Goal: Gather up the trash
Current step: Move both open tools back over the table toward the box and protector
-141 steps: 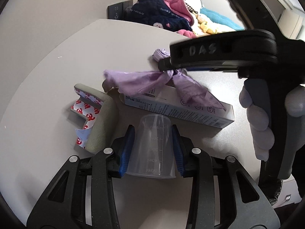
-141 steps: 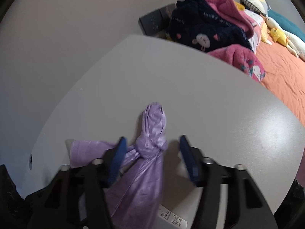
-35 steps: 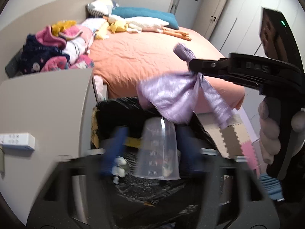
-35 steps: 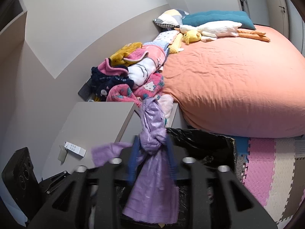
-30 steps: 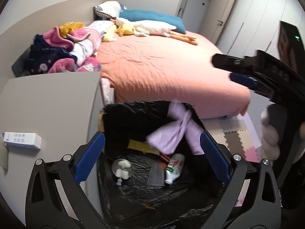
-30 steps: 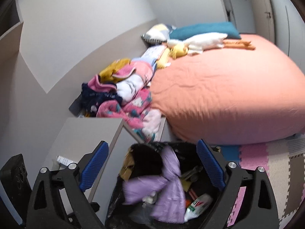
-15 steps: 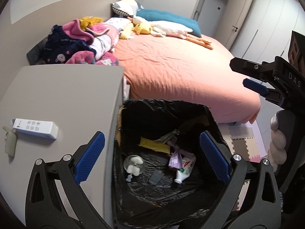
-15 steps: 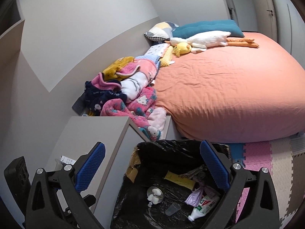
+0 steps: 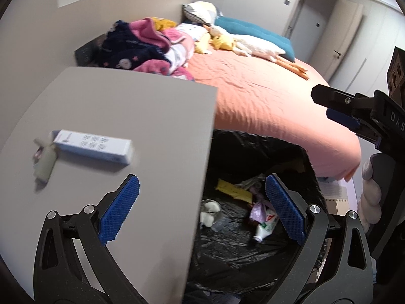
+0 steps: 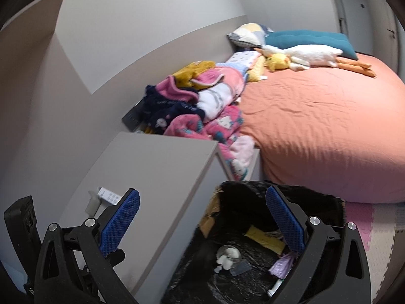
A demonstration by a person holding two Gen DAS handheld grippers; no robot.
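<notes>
My left gripper (image 9: 202,209) is open and empty, straddling the edge of the grey table (image 9: 121,116) and the black-lined trash bin (image 9: 255,228). The bin holds the purple bag (image 9: 258,209), a clear cup (image 9: 220,224), a small bottle (image 9: 265,225) and a yellow wrapper (image 9: 234,191). A white box (image 9: 93,147) and a grey-green piece (image 9: 44,164) lie on the table. My right gripper (image 10: 202,224) is open and empty above the bin (image 10: 243,273); the purple bag (image 10: 282,264) and cup (image 10: 241,267) show inside it, and the white box (image 10: 108,195) on the table.
An orange bed (image 10: 316,126) stands behind the bin with a clothes pile (image 10: 197,106) and pillows. Foam floor mats (image 10: 374,228) lie to the right. The right gripper's body (image 9: 367,119) shows in the left wrist view.
Both grippers have let go; the purple bag and the cup now lie in the bin. The left gripper has swung left toward the table; the right has dropped slightly.
</notes>
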